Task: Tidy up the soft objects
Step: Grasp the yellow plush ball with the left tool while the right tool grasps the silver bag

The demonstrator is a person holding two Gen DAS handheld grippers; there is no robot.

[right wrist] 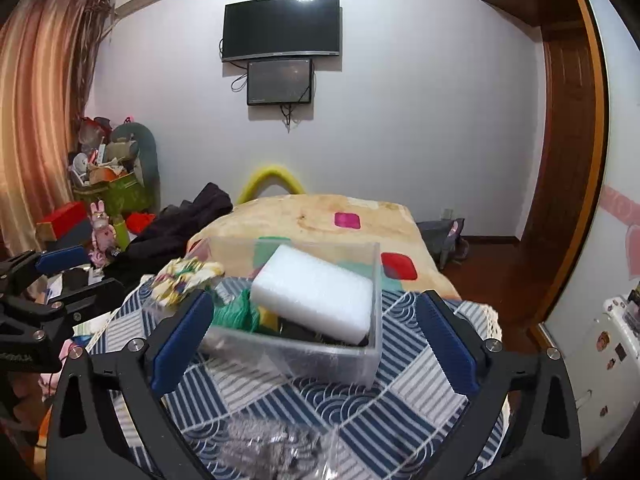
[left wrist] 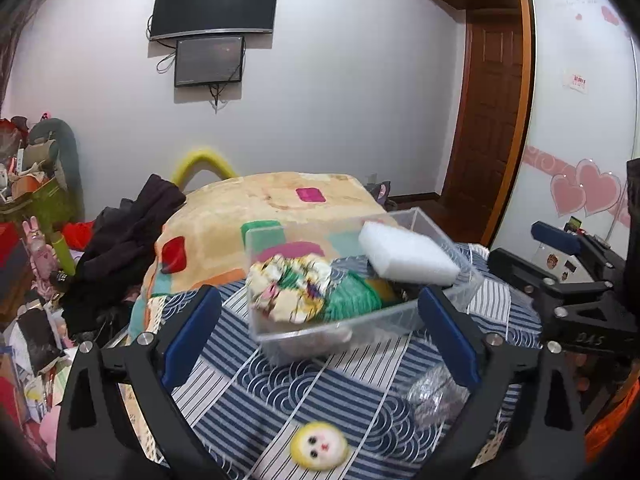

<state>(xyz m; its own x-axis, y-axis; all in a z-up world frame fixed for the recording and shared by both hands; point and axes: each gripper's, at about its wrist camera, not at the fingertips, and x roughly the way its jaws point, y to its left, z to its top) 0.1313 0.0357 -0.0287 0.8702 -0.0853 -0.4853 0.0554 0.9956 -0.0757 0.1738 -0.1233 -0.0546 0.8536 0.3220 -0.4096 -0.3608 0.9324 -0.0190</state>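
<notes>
Soft objects sit piled in a clear rectangular plastic bin (left wrist: 360, 312) on the blue-and-white patchwork cloth (left wrist: 304, 396) over the table in front of you. White rectangular foam sponge (left wrist: 408, 254) lies tilted on top, its far end resting on the bin's rim in the left wrist view; from the right wrist view it leans toward the bin's right wall (right wrist: 316, 292). Floral fabric scrunchie (left wrist: 290, 286) sits at the bin's left end, poking above the rim, with a green yarn bundle (left wrist: 354, 300) just beside it. Under the sponge you get only a sliver of something yellow and something dark; can't tell what either is. Small yellow felt face with black eyes (left wrist: 319, 445) lies on the cloth near you, outside the bin. Crinkly silver plastic-wrapped item (left wrist: 434, 400) is also on the cloth, partly hidden behind your left gripper's right finger; in the right wrist view it is blurred and cut off at the bottom edge (right wrist: 268, 452). Your left gripper (left wrist: 320, 334) has its blue-padded fingers spread wide, nothing between them, bin's near wall framed in the gap. Your right gripper (right wrist: 316, 346) is likewise spread apart and empty, fingers flanking the bin without touching it. Both frames are motion-blurred around the bin.
</notes>
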